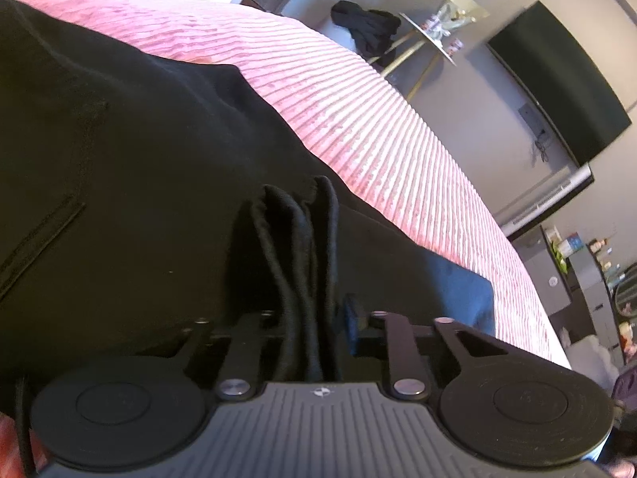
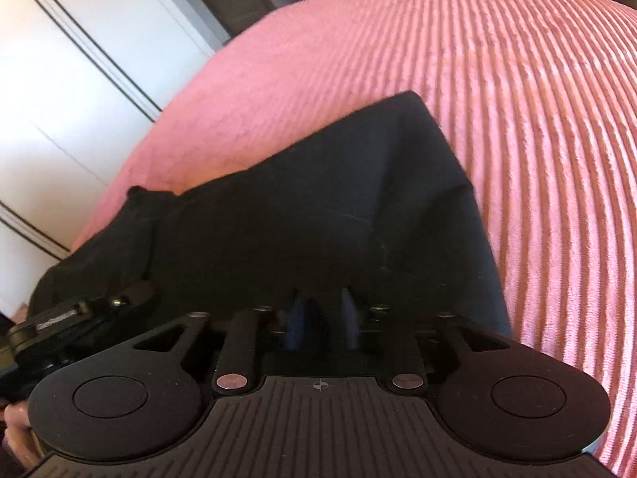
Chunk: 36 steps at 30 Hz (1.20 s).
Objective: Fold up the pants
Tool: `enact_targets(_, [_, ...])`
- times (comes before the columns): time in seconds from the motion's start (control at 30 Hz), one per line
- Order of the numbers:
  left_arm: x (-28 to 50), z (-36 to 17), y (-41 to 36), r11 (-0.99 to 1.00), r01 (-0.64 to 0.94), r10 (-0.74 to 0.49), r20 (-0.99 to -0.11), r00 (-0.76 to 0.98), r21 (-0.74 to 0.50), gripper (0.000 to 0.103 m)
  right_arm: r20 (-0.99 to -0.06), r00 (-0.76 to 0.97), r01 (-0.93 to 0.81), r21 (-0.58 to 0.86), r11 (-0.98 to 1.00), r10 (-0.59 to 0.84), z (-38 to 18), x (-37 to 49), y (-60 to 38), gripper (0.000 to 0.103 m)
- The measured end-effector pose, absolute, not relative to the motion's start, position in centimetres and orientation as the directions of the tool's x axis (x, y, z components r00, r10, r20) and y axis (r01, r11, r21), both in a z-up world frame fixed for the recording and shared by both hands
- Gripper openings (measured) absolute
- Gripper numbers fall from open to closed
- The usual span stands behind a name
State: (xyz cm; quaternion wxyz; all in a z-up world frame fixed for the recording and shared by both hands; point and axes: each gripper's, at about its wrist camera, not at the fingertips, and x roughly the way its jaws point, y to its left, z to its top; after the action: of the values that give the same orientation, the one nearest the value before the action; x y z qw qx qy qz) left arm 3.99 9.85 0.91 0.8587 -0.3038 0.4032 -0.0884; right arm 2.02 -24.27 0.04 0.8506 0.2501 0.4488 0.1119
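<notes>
Lying across a pink ribbed bedspread [image 1: 390, 135], the black pants [image 1: 119, 167] fill the near view. The left tool [image 1: 314, 318] is clamped on a bunched, layered edge of the pants. The right tool [image 2: 322, 318] sits under draped pants fabric, fingertips covered; I cannot tell whether it grips. A television [image 1: 557, 79] hangs beyond.

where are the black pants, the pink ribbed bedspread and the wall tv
black fabric pants [image 2: 318, 207]: right wrist view, on the flat folded panel ahead of the gripper
pink ribbed bedspread [image 2: 537, 119]: right wrist view, on bare ribs right of the pants
black flat wall-mounted tv [image 1: 557, 87]: left wrist view, on the screen's middle
</notes>
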Motion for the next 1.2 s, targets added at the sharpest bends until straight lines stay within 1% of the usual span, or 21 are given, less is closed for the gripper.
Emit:
enact_targets(0.03, [4.0, 0.9, 9.9, 0.795, -0.093, -0.400, -0.634, 0.663, -0.599, 0.014, -0.698, 0.583, 0.030, 0.529, 0.848, 0.415, 0.3, 1.7, -24.3, 0.042])
enact_targets(0.2, [3.7, 1.4, 9.7, 0.800, -0.065, -0.401, -0.612, 0.682, -0.596, 0.009, -0.673, 0.618, 0.058, 0.553, 0.831, 0.405, 0.6, 0.9, -25.2, 0.046])
enact_targets(0.4, [3.6, 1.8, 9.7, 0.786, -0.038, -0.423, -0.581, 0.695, -0.617, 0.008, -0.670, 0.629, 0.068, 0.554, 0.830, 0.395, 0.6, 1.2, -25.3, 0.047])
enact_targets(0.43, [3.8, 1.7, 9.5, 0.791, -0.039, -0.424, -0.593, 0.684, -0.611, 0.015, -0.676, 0.624, 0.068, 0.547, 0.835, 0.392, 0.5, 1.3, -25.2, 0.047])
enact_targets(0.47, [4.1, 1.5, 9.2, 0.798, -0.048, -0.421, -0.613, 0.669, -0.601, 0.033, -0.683, 0.619, 0.070, 0.539, 0.839, 0.387, 0.4, 1.3, -25.1, 0.047])
enact_targets(0.5, [4.3, 1.2, 8.9, 0.808, -0.056, -0.416, -0.636, 0.650, -0.586, 0.044, -0.689, 0.616, 0.073, 0.532, 0.844, 0.382, 0.4, 1.3, -24.7, 0.047])
enact_targets(0.53, [4.6, 1.0, 8.5, 0.822, -0.055, -0.407, -0.652, 0.640, -0.567, 0.051, -0.694, 0.613, 0.073, 0.525, 0.848, 0.378, 0.3, 1.4, -24.6, 0.047])
enact_targets(0.57, [4.7, 1.0, 8.0, 0.839, -0.042, -0.395, -0.659, 0.640, -0.543, 0.051, -0.698, 0.611, 0.071, 0.519, 0.852, 0.375, 0.2, 1.5, -24.5, 0.048])
enact_targets(0.6, [4.9, 1.1, 7.6, 0.855, -0.029, -0.381, -0.665, 0.643, -0.518, 0.051, -0.700, 0.610, 0.068, 0.514, 0.855, 0.372, 0.1, 1.7, -24.4, 0.048])
enact_targets(0.63, [5.1, 1.1, 7.4, 0.869, -0.026, -0.364, -0.674, 0.642, -0.494, 0.042, -0.703, 0.608, 0.065, 0.507, 0.859, 0.369, 0.1, 1.8, -24.4, 0.048])
enact_targets(0.67, [5.3, 1.0, 7.2, 0.882, -0.029, -0.344, -0.685, 0.642, -0.471, 0.025, -0.706, 0.607, 0.063, 0.500, 0.864, 0.364, 0.1, 1.9, -24.3, 0.048])
enact_targets(0.77, [5.4, 0.8, 8.0, 0.859, -0.054, -0.355, -0.667, 0.655, -0.509, 0.008, -0.701, 0.620, 0.059, 0.489, 0.870, 0.352, 0.3, 1.7, -24.3, 0.048])
enact_targets(0.83, [4.8, 1.3, 8.7, 0.834, -0.051, -0.369, -0.625, 0.688, -0.549, 0.007, -0.684, 0.649, 0.056, 0.482, 0.875, 0.335, 0.8, 1.3, -24.5, 0.049])
enact_targets(0.9, [3.4, 2.8, 9.4, 0.814, -0.013, -0.355, -0.514, 0.781, -0.581, 0.007, -0.654, 0.684, 0.045, 0.482, 0.875, 0.325, 1.3, 0.9, -24.6, 0.049])
enact_targets(1.0, [1.3, 5.0, 10.4, 0.844, -0.013, -0.244, -0.405, 0.881, -0.537, 0.008, -0.636, 0.700, 0.027, 0.479, 0.878, 0.325, 1.6, 0.6, -24.5, 0.050])
enact_targets(1.03, [1.2, 5.2, 10.6, 0.861, -0.030, -0.215, -0.417, 0.883, -0.507, 0.012, -0.641, 0.696, 0.026, 0.475, 0.880, 0.325, 1.6, 0.7, -24.4, 0.051])
enact_targets(1.07, [1.5, 5.1, 10.6, 0.884, -0.069, -0.178, -0.469, 0.865, -0.462, 0.025, -0.644, 0.692, 0.023, 0.473, 0.881, 0.327, 1.5, 0.7, -24.3, 0.051])
enact_targets(1.1, [2.2, 4.6, 10.6, 0.900, -0.133, -0.135, -0.556, 0.820, -0.415, 0.041, -0.647, 0.690, 0.021, 0.467, 0.884, 0.325, 1.5, 0.8, -24.3, 0.051])
enact_targets(1.13, [2.7, 4.0, 10.8, 0.894, -0.206, -0.098, -0.621, 0.778, -0.399, 0.068, -0.650, 0.689, 0.020, 0.460, 0.888, 0.321, 1.5, 0.8, -24.2, 0.051])
enact_targets(1.17, [2.6, 3.7, 11.4, 0.870, -0.276, -0.053, -0.636, 0.770, -0.407, 0.069, -0.649, 0.690, 0.017, 0.459, 0.888, 0.322, 1.5, 0.8, -24.1, 0.051])
enact_targets(1.2, [2.2, 3.9, 11.9, 0.854, -0.298, -0.030, -0.612, 0.791, -0.427, 0.070, -0.647, 0.691, 0.013, 0.456, 0.890, 0.322, 1.6, 0.9, -23.9, 0.051])
